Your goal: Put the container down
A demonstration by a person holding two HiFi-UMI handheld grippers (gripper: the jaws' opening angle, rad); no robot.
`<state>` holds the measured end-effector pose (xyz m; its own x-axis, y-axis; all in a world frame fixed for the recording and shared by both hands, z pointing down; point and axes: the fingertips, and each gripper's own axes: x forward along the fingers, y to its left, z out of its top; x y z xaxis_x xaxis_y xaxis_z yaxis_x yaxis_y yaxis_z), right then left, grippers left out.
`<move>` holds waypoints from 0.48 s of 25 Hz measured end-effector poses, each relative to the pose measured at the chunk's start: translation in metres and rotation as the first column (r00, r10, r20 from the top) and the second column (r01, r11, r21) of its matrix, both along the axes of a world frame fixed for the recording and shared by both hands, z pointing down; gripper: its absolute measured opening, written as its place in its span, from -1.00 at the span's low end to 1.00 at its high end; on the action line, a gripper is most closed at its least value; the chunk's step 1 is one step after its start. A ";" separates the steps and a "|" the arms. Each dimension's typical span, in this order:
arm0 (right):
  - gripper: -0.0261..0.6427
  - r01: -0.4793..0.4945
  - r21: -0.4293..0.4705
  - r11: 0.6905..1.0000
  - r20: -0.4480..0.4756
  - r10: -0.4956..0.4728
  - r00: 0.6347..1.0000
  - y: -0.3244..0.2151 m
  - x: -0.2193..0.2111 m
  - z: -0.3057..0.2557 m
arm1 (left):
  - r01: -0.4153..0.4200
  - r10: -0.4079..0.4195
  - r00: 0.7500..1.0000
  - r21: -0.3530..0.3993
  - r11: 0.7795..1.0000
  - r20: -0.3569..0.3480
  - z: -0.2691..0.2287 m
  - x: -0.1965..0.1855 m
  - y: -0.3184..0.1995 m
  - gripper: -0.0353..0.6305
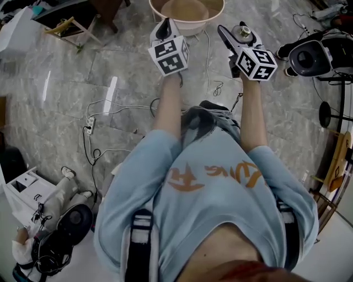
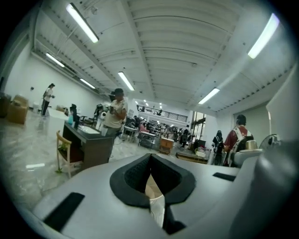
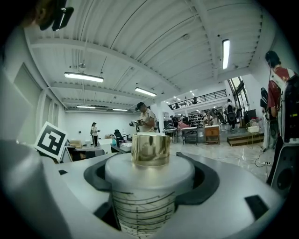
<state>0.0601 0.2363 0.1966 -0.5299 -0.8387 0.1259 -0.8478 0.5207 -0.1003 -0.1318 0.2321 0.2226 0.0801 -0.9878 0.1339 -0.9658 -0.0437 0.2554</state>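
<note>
Between the right tool's (image 3: 150, 179) wide-set jaws stands the gold-capped container (image 3: 145, 205), clamped upright, with the floor (image 1: 110, 71) well below. Left tool (image 2: 152, 186) pinches the basin (image 1: 187, 11) rim, just beside it.

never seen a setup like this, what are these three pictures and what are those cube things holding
No robot here: a person holds two hand tools with pinching jaws; the patterned cubes are part of them. One picture looks down from a head camera; the other two look along each tool's jaws. The left gripper pinches a thin pale edge, apparently the rim of the basin. The right gripper grips a white bottle with a gold cap. On the tiled floor lie cables.
</note>
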 end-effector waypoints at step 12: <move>0.17 -0.043 -0.017 0.999 -0.013 0.043 0.999 -0.032 0.028 -0.003 | -0.014 0.014 1.000 -0.021 1.000 0.010 0.003 0.002 -0.027 -0.82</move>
